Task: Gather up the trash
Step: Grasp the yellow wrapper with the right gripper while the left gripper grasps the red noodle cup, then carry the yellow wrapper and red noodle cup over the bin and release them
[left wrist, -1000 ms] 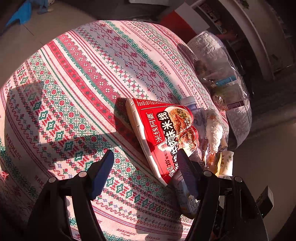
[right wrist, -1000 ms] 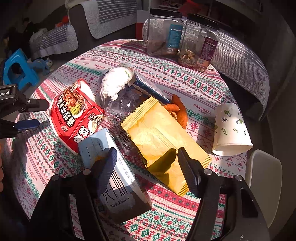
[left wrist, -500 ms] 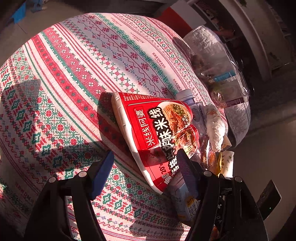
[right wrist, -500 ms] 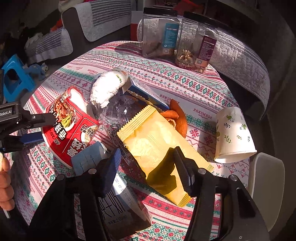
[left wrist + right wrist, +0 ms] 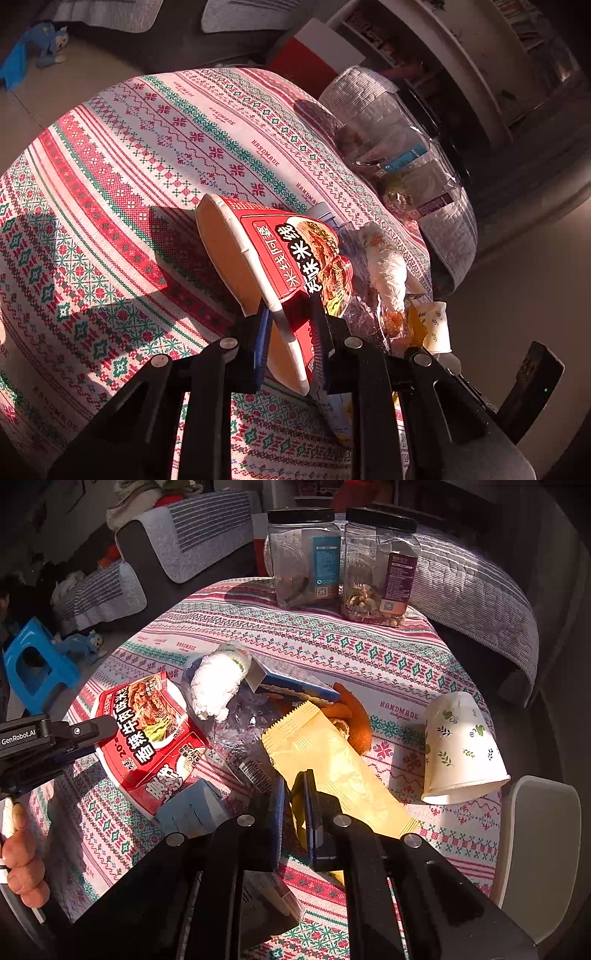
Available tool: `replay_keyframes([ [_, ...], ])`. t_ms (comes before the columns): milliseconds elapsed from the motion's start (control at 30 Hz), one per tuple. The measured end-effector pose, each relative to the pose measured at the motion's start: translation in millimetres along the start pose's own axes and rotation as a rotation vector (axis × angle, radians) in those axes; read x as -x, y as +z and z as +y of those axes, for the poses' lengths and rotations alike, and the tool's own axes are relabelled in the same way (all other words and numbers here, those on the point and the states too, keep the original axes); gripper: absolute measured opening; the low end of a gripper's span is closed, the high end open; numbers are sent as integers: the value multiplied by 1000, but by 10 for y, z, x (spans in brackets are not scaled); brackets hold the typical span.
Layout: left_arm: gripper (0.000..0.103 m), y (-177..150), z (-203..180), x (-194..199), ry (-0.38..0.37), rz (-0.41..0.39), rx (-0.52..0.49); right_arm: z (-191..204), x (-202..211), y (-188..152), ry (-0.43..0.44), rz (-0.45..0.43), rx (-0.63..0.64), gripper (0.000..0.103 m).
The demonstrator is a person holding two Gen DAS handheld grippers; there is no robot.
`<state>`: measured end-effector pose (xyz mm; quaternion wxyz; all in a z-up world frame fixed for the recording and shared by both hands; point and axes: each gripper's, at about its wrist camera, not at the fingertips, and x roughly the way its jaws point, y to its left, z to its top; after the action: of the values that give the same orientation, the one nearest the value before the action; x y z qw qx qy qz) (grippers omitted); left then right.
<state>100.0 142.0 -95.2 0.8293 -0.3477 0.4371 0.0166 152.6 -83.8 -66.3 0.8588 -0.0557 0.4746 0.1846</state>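
A red instant-noodle cup (image 5: 295, 251) is tipped up off the patterned tablecloth (image 5: 147, 166). Its rim and wall sit between the closing jaws of my left gripper (image 5: 290, 328), and the pads press on it. From the right wrist view the same cup (image 5: 147, 731) shows with the left gripper (image 5: 107, 727) at its edge. My right gripper (image 5: 293, 805) is closing too, pinching the near edge of a yellow wrapper (image 5: 332, 760). Around them lie a milk carton (image 5: 192, 808), a crushed clear bottle (image 5: 240, 731), a white tissue wad (image 5: 216, 686), a blue box (image 5: 295, 686) and orange peel (image 5: 354, 723).
A paper cup (image 5: 461, 746) lies on its side at the right. Two clear jars (image 5: 306, 554) with black lids stand at the table's far edge. A white chair (image 5: 535, 842) is beside the table on the right. A person's hand (image 5: 22, 849) holds the left gripper.
Both grippers went from wide open to closed. The left one took the noodle cup by its rim and tipped it up. The right one pinched the yellow wrapper's edge.
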Motion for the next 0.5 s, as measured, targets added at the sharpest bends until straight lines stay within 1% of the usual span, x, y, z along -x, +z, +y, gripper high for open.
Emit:
replay_keyframes([
  [67,18,10,-51,18,3,-2,-34,-34,51,20,15,-8,-20,7],
  [200,15,24,-67,16,-22,0,-21,-64,133,42,31,-32,-41,5],
  [367,8,48,-133,113,-45,-14,-45,-90,262,79,60,-74,-58,4],
  [500,6,44,-186,169,-25,-24,-72,-151,303,67,77,-82,-83,3],
])
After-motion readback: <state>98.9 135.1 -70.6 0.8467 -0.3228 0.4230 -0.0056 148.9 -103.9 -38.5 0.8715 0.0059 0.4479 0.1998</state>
